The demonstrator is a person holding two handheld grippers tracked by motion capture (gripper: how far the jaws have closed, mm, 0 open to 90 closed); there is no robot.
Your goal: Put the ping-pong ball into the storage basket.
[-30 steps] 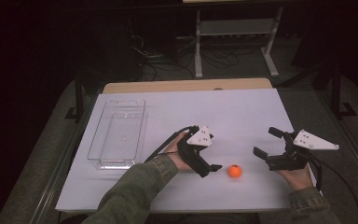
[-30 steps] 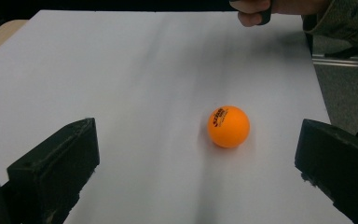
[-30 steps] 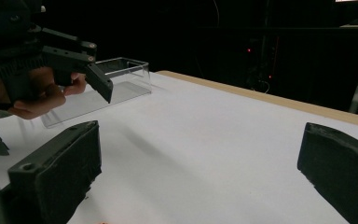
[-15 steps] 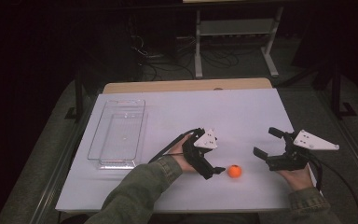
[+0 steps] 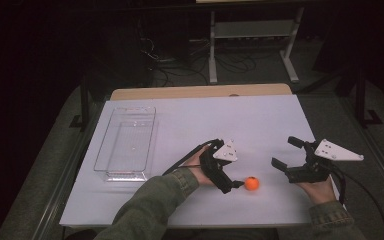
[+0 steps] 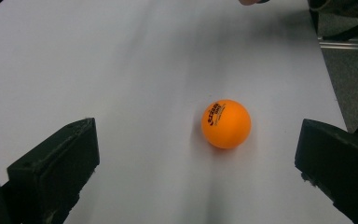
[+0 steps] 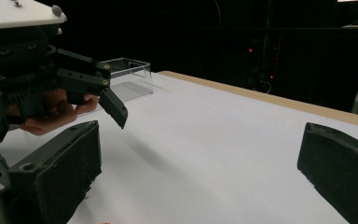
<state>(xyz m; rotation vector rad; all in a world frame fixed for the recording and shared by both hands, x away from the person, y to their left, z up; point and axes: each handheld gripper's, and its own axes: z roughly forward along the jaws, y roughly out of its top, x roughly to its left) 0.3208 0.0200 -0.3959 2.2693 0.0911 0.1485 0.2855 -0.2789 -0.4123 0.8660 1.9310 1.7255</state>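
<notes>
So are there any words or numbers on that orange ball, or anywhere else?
Orange ball: a small dark printed mark with letters, too small and blurred to read.
Clear plastic tray: no writing to be seen.
Left gripper and right gripper: no labels to be seen.

I see a small orange ball (image 6: 226,123) of smooth plastic with a soft, slightly satin sheen and dark printed lettering on its skin. It rests on a white sheet (image 5: 205,125), matt and paper-like, smooth and even. Beyond the sheet's far edge, a strip of pale wood (image 5: 200,92) with a flat finish shows. My left gripper (image 6: 200,158) has matt black jaws whose pad faces look rough and grainy, like coarse rubber or foam. My right gripper (image 7: 200,172) has the same dull black, pitted pads. Each carries a pale grey plate (image 5: 338,150), smooth and matt. A clear box (image 5: 125,142) looks like glossy hard plastic. The sleeve (image 5: 150,207) is olive woven cloth.
</notes>
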